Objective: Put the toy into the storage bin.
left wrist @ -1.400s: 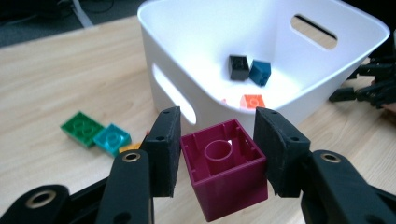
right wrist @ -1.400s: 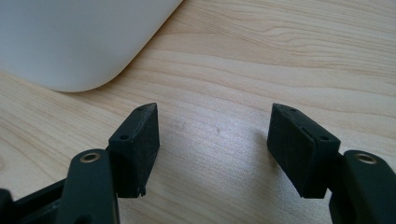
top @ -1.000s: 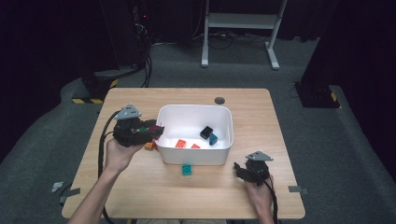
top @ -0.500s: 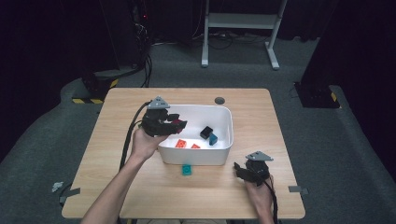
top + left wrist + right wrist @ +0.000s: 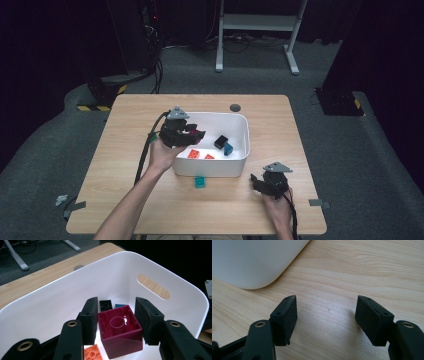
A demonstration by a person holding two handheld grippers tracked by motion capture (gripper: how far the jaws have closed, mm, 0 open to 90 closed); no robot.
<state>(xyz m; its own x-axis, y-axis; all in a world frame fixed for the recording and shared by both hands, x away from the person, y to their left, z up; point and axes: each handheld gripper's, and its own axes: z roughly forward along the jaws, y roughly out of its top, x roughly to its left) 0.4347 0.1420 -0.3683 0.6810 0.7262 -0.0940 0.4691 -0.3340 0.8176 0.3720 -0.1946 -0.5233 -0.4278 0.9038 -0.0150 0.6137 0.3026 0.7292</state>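
My left gripper [image 5: 196, 135] hangs over the left part of the white bin [image 5: 242, 123], pointing into it. In the left gripper view its jaws [image 5: 116, 308] are shut on a maroon brick [image 5: 120, 333], hollow underside facing the camera, held above the bin floor. Below it in the bin [image 5: 62, 297] lie an orange brick [image 5: 93, 353], a black brick [image 5: 106, 305] and a blue brick [image 5: 121, 306]. My right gripper [image 5: 257, 182] rests low over the table near the bin's right front corner, open with nothing between its jaws [image 5: 327, 303].
A teal brick [image 5: 200, 182] lies on the table just in front of the bin. Orange bricks [image 5: 194, 153], the black brick [image 5: 220, 141] and the blue brick [image 5: 228, 148] sit on the bin floor. A round hole [image 5: 235, 107] marks the wooden table [image 5: 125, 150] behind the bin.
My left gripper has moved right from beside the bin's left wall to over the bin and dipped toward its inside. The right gripper has stayed where it was.
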